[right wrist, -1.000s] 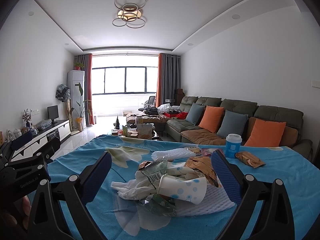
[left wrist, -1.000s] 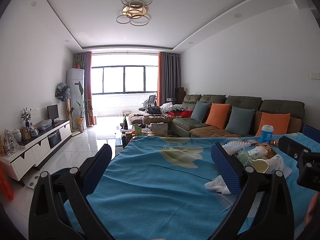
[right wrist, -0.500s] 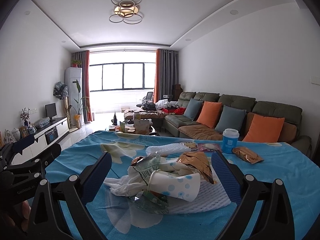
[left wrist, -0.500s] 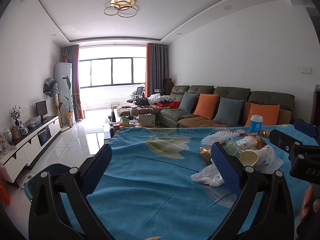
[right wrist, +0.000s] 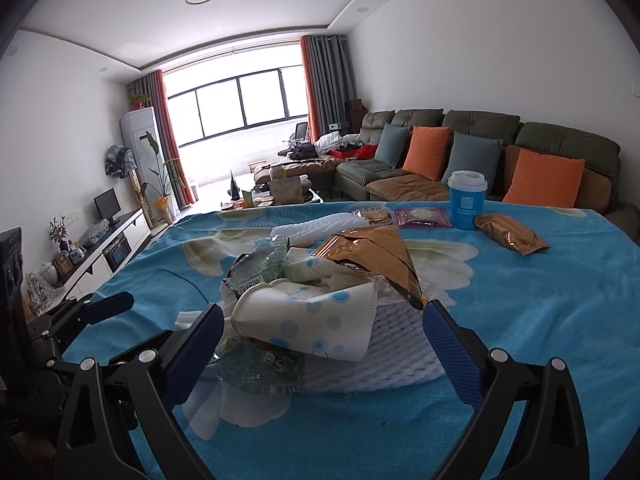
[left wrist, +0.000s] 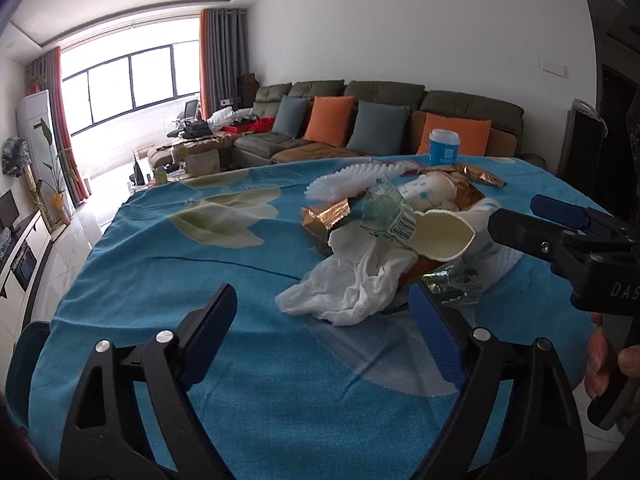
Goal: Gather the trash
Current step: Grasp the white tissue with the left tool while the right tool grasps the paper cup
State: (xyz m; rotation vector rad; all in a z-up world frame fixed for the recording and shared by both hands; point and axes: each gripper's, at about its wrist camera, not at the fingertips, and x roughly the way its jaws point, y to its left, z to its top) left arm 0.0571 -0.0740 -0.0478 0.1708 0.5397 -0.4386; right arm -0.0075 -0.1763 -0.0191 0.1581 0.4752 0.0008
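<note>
On blue tablecloth (right wrist: 520, 320): crumpled trash heap (right wrist: 320, 292); left tool (left wrist: 324, 320) closing, empty; right tool (right wrist: 320, 332) spread

Left gripper (left wrist: 322, 332): black plastic frame, triangular cut-outs, silver screw heads at pivots; fingers (left wrist: 438, 340) faced with ribbed blue pads; right gripper (right wrist: 320, 342) built alike, blue pads textured; white lettering "DAS" seen on its black body in left wrist view; bare hand (left wrist: 608, 360) seen at handle.
</note>
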